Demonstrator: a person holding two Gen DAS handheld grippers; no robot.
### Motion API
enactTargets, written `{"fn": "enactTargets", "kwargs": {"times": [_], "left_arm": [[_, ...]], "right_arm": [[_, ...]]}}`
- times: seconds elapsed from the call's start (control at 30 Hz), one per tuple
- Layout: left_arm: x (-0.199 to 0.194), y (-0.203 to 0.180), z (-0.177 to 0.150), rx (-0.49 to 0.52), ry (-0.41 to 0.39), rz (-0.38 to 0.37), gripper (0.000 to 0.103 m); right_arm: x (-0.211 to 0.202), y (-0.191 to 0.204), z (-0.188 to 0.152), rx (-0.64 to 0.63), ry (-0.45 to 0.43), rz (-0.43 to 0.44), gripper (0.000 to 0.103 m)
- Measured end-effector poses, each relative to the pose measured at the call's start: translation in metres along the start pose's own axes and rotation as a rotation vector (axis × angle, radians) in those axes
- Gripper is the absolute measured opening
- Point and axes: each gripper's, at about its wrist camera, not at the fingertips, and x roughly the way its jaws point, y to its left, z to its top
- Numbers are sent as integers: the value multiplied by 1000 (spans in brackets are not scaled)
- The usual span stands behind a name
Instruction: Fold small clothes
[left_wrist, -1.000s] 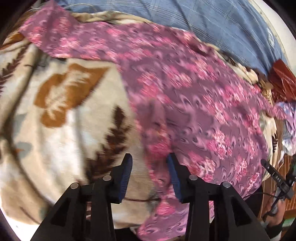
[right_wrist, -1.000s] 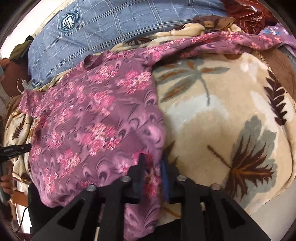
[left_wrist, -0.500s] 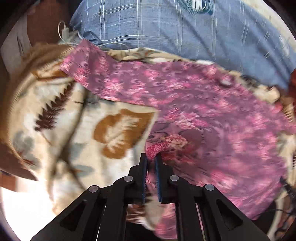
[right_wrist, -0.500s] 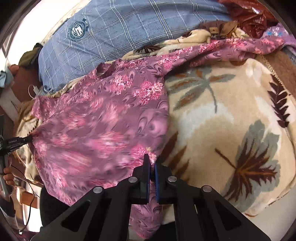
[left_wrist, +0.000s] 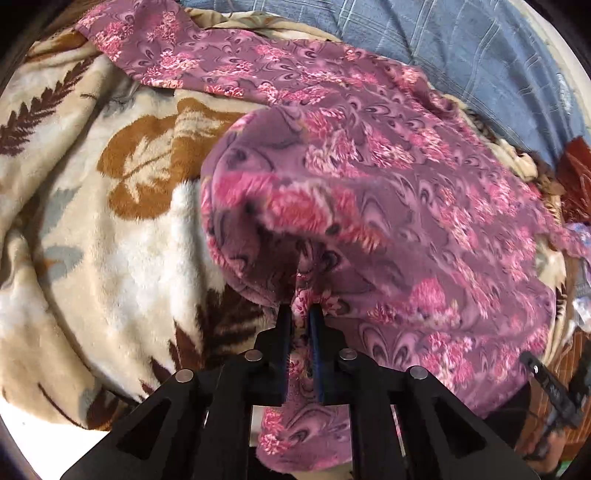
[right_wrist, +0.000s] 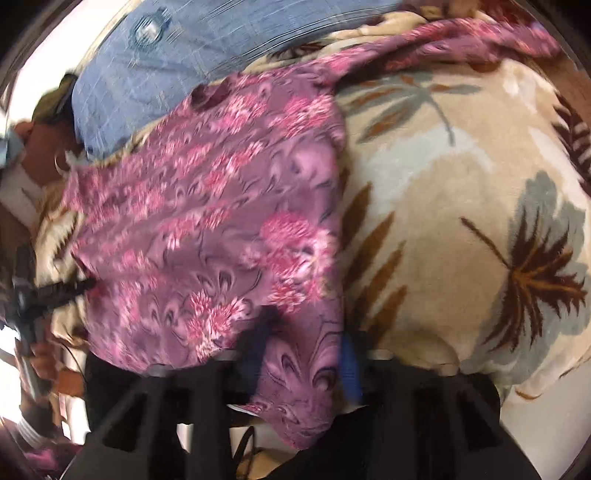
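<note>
A leaf-print blanket (left_wrist: 122, 229) fills the left half of the left wrist view and the right half of the right wrist view (right_wrist: 461, 192). Over it lies the task's garment, a purple floral top (left_wrist: 424, 206), spreading across the centre and right of the left view and across the centre-left of the right view (right_wrist: 221, 221); one sleeve runs to the upper left in the left view, the other to the upper right in the right view. A blue checked cloth (left_wrist: 461, 48) sits along the top of both views (right_wrist: 207, 48).

At lower centre of the left view, the left gripper (left_wrist: 302, 325) is clamped on a bunched edge of the top, which bulges up in a fold above it. In the blurred right view, the right gripper (right_wrist: 306, 354) has its fingers apart, with the top's lower edge hanging between them.
</note>
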Motion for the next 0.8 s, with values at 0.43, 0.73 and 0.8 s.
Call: {"fn": "enactTargets", "kwargs": {"times": [0.43,0.73,0.8], "left_arm": [[-60,40,-9,-14,20,133,21],[3,7,-33,92,65,-21,17],[-10,8,-29,64,39,-86,7]], "right_arm": [[-36,-45,20,144,-39,-50,12],[-23,-38,13,133,-15,-36,25],[-20,-33,10,103,-17,-53,25]]}}
